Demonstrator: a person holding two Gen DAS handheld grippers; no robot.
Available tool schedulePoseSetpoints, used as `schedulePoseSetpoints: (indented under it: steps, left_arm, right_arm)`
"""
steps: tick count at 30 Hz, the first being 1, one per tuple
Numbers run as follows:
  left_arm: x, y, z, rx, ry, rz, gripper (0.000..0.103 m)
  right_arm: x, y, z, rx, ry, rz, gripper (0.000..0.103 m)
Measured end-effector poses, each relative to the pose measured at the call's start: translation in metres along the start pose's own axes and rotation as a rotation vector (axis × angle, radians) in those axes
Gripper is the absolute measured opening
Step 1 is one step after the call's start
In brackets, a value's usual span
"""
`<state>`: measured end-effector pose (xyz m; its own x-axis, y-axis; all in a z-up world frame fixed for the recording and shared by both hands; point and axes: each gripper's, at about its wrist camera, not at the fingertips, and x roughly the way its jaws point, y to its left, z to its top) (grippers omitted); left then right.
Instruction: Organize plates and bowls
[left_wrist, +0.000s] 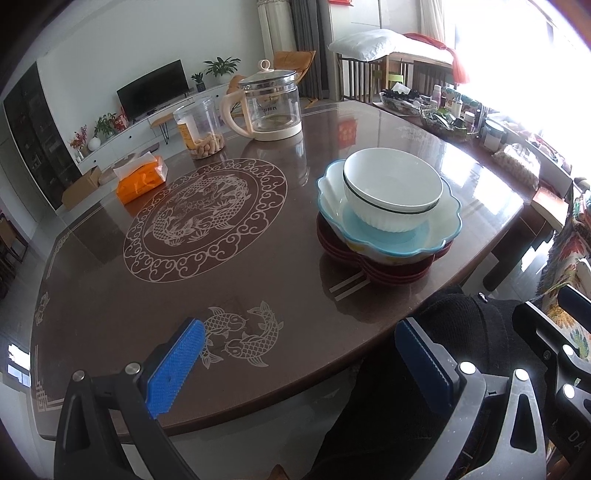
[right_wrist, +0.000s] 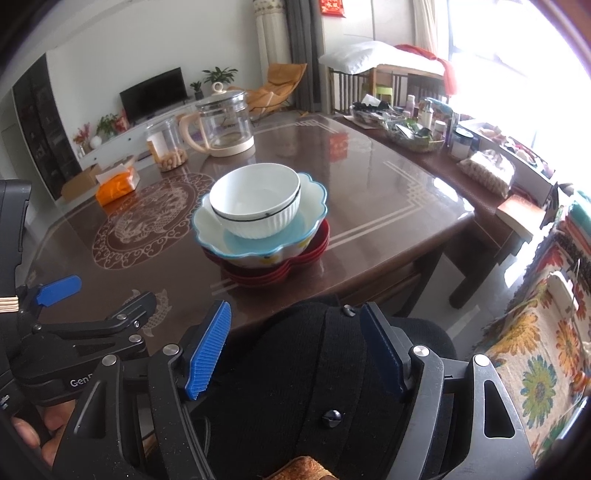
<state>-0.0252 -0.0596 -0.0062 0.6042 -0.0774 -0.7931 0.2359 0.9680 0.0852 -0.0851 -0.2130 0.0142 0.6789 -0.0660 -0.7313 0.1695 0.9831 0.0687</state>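
Note:
A white ribbed bowl (left_wrist: 392, 192) with a dark rim line sits inside a blue-edged scalloped bowl (left_wrist: 399, 240), which rests on stacked dark red plates (left_wrist: 391, 275) near the table's right edge. The same stack shows in the right wrist view: white bowl (right_wrist: 255, 201), scalloped bowl (right_wrist: 255, 247), red plates (right_wrist: 273, 275). My left gripper (left_wrist: 299, 363) is open and empty, held back over the table's near edge. My right gripper (right_wrist: 293, 350) is open and empty, held back off the table over a dark-clothed knee. The left gripper's fingers (right_wrist: 59, 290) show at the left of the right wrist view.
The brown table (left_wrist: 229, 280) has a dragon medallion in its middle. A glass kettle (left_wrist: 271, 101), a plastic jar of peanuts (left_wrist: 201, 127) and an orange tissue pack (left_wrist: 140, 179) stand at the back left. Cluttered bottles and trays (left_wrist: 454, 110) line the far right. A floral sofa (right_wrist: 546, 354) is at right.

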Motion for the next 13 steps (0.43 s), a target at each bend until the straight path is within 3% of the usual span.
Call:
schedulePoseSetpoints:
  steps: [13]
  left_arm:
    - [0.0011, 0.0001, 0.0019, 0.009, -0.017, 0.013, 0.102]
  right_arm:
    - [0.0029, 0.0011, 0.0011, 0.004, 0.003, -0.009, 0.076]
